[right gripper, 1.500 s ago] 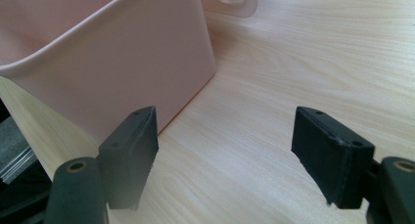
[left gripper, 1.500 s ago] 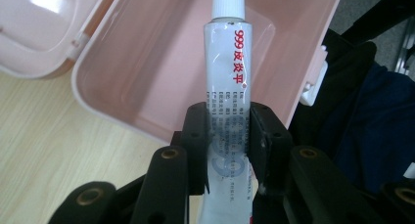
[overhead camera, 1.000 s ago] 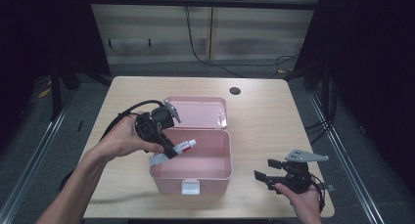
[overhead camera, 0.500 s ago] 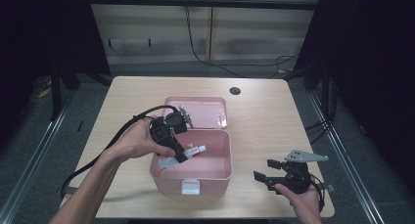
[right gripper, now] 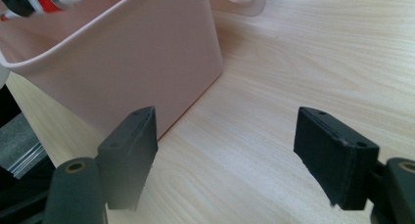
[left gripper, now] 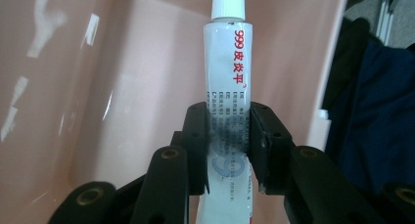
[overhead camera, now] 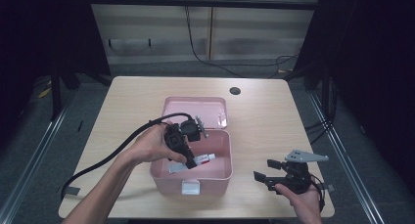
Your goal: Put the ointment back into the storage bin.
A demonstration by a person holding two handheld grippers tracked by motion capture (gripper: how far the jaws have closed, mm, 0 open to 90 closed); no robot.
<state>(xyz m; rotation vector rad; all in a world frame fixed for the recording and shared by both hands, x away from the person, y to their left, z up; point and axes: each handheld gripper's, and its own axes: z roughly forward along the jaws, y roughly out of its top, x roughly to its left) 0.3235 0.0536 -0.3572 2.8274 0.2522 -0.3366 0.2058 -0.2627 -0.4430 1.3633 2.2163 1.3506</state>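
A pink box (overhead camera: 221, 172) stands open in the middle of the table, its lid (overhead camera: 195, 110) folded back behind it. My left gripper (overhead camera: 190, 164) reaches down into the box and is shut on a white tube (left gripper: 226, 82) with red print and a white cap; the tube (overhead camera: 201, 161) lies slanted inside the box. In the left gripper view the two jaws pinch the tube's middle against the pink box wall (left gripper: 98, 87). My right gripper (overhead camera: 266, 172) rests at the front right of the table, open and empty, beside the box's side wall (right gripper: 127, 62).
A light wooden table (overhead camera: 274, 121) carries the box. A round dark cable hole (overhead camera: 235, 91) sits near the far edge. A thick black cable (overhead camera: 112, 153) trails from my left gripper off the table's left side. Bare wood (right gripper: 274, 87) lies between the right jaws.
My left gripper has carried the tube rightward and down, from over the box's left rim into the box. The right gripper has stayed put.
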